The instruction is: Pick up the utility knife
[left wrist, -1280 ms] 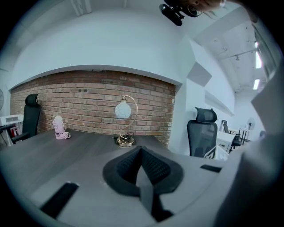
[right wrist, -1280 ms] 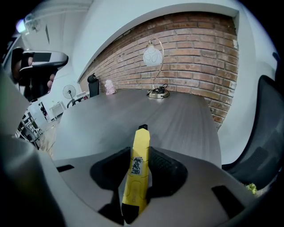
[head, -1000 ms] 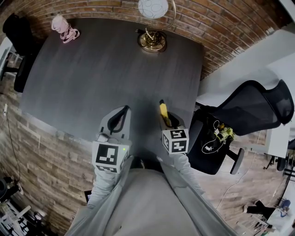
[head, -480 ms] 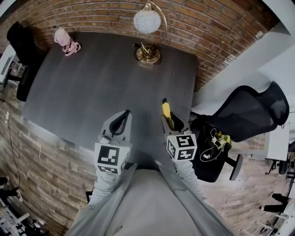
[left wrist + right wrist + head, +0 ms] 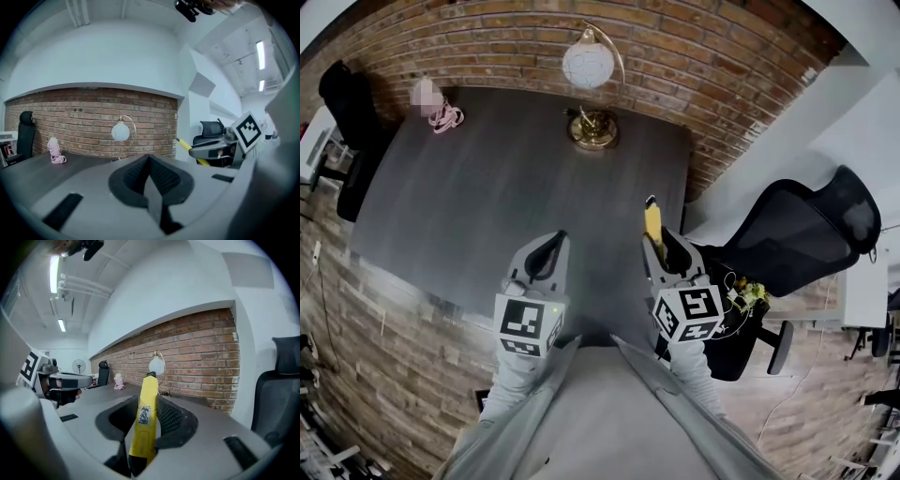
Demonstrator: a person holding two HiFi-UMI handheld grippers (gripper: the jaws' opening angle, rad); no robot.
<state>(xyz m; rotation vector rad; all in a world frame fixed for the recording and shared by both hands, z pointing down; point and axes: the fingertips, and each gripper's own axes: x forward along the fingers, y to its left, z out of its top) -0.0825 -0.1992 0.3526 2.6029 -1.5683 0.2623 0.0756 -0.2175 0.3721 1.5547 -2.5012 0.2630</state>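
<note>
A yellow utility knife point(image 5: 146, 420) with a black tip sticks out forward from between the pads of my right gripper point(image 5: 149, 414), which is shut on it. In the head view that knife point(image 5: 652, 221) is raised above the right edge of the dark table point(image 5: 487, 178), held by the right gripper point(image 5: 661, 246). My left gripper point(image 5: 546, 251) hovers beside it over the table's near edge, jaws closed together with nothing between them. In the left gripper view the left gripper point(image 5: 149, 176) is shut and empty, and the knife point(image 5: 185, 146) shows at the right.
A brass lamp with a white globe point(image 5: 590, 67) stands at the table's far edge by the brick wall. A pink object point(image 5: 441, 114) lies at the far left corner. A black office chair point(image 5: 797, 230) stands to the right, another black chair point(image 5: 347, 103) at the left.
My right gripper has lifted the knife upward, away from the table's right edge. The left gripper has risen slightly. The head camera now takes in more of the lamp and wall.
</note>
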